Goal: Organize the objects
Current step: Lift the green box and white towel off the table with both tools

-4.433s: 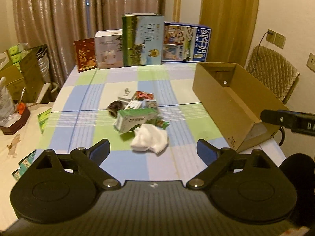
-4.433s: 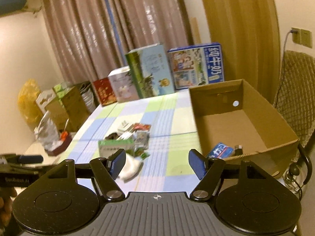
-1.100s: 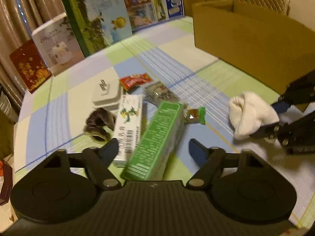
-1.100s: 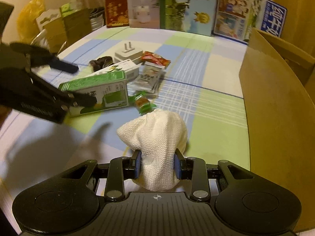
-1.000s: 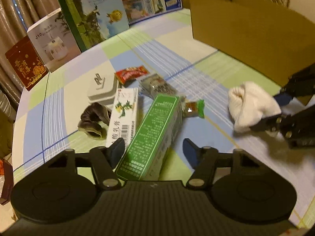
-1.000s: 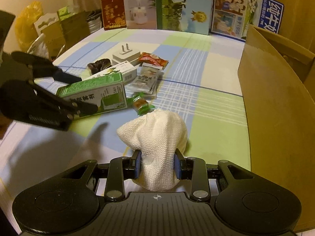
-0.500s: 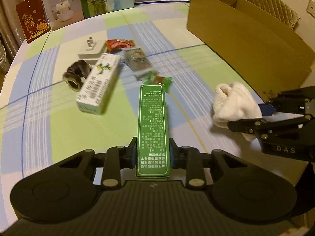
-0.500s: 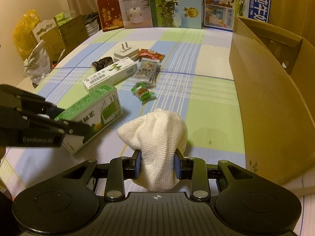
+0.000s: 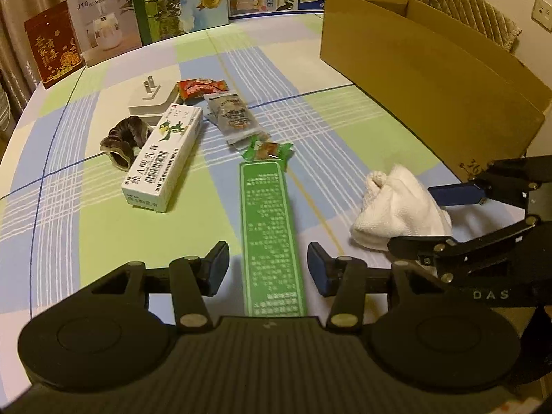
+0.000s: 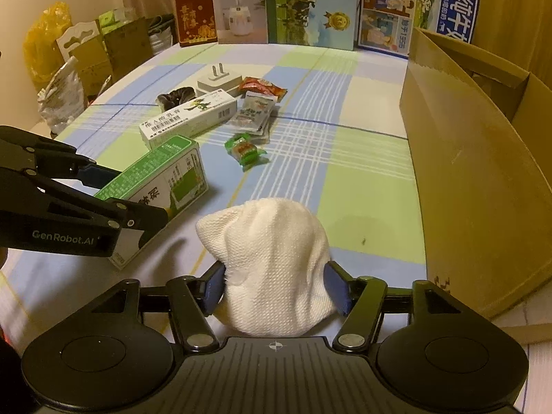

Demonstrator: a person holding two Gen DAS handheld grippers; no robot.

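Observation:
A long green carton [image 9: 272,234] lies on the checked tablecloth between the fingers of my left gripper [image 9: 267,267], which is open with a gap on each side of it. In the right wrist view the same green carton [image 10: 162,179] rests on the table with the left gripper's fingers [image 10: 103,172] on either side of it. A white cloth bundle [image 10: 272,262] sits on the table between the spread pads of my right gripper [image 10: 275,286], which is open. The cloth [image 9: 396,210] lies close to the big cardboard box [image 9: 431,79].
Farther back lie a white medicine box [image 9: 162,162], a dark scrunchie [image 9: 124,138], a white plug adapter [image 9: 151,98], snack packets [image 9: 231,117], a red packet [image 9: 201,87] and a green candy [image 9: 269,150]. Upright cartons [image 9: 179,0] line the table's far edge. Bags [image 10: 69,69] stand off its left side.
Both grippers closed on their objects, carried them nearer the front edge, and have now spread their fingers. The green carton and the cloth rest on the table.

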